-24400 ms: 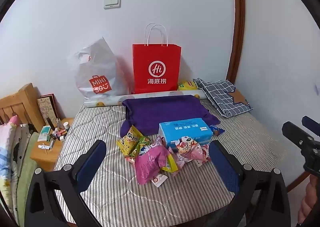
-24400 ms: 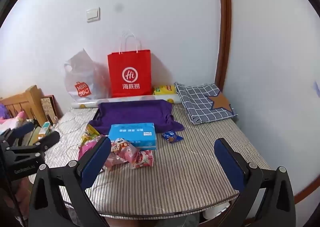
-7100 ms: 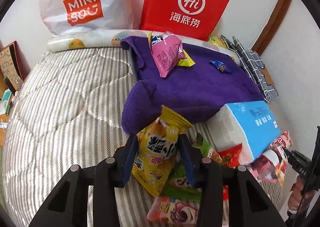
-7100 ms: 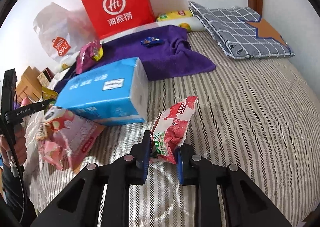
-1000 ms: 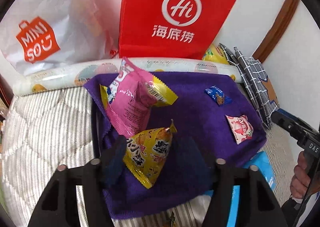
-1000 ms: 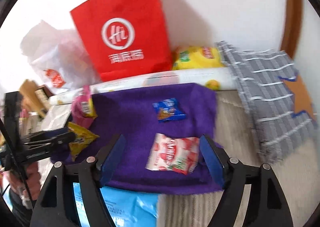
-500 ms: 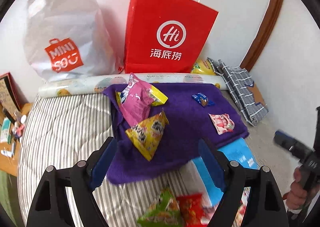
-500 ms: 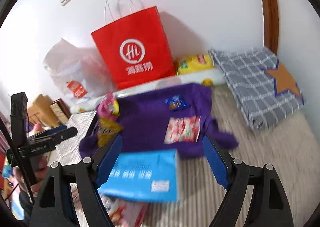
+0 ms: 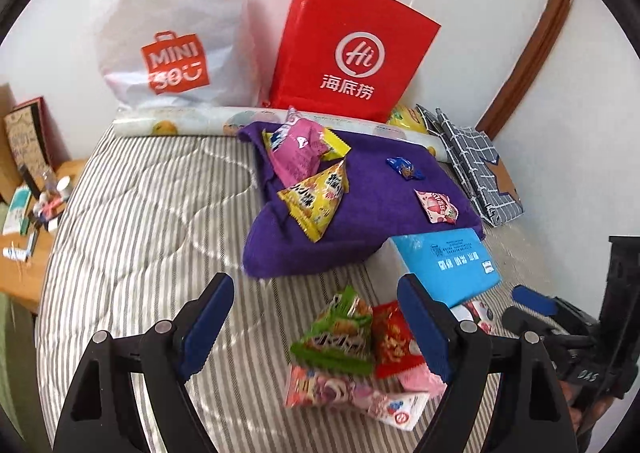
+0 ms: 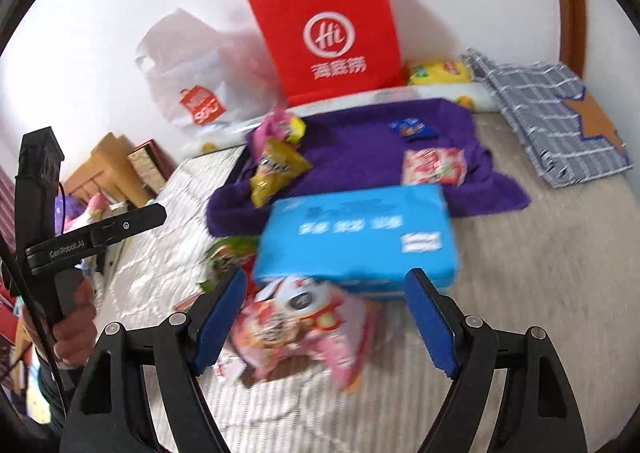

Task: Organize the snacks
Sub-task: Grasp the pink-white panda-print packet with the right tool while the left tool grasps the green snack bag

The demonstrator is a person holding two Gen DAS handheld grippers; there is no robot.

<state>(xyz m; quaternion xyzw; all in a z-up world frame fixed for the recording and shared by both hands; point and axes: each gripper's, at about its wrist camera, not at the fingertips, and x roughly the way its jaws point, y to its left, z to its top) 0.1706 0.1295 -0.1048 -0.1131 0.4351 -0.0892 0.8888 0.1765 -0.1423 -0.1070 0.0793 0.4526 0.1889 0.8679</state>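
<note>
A purple towel [image 9: 372, 213] on the striped bed holds a pink snack bag [image 9: 298, 149], a yellow snack bag [image 9: 316, 199], a small blue candy [image 9: 404, 167] and a red-and-white packet [image 9: 436, 205]. My left gripper [image 9: 320, 329] is open and empty above a loose pile: a green bag [image 9: 340, 337], a red bag [image 9: 394, 337] and a pink packet [image 9: 352, 393]. My right gripper [image 10: 326, 321] is open and empty over a pink-and-white snack bag [image 10: 300, 329]. The towel [image 10: 360, 161] also shows in the right wrist view.
A blue tissue pack [image 9: 444, 269] lies right of the loose pile. A red paper bag [image 9: 352, 53] and a white plastic bag [image 9: 172, 37] stand against the wall. A folded checked cloth [image 9: 476, 165] lies at the right. A wooden nightstand [image 9: 28, 213] is left of the bed.
Both grippers have pulled back from the towel toward the near pile of snacks. The yellow bag and the red-and-white packet stay on the towel.
</note>
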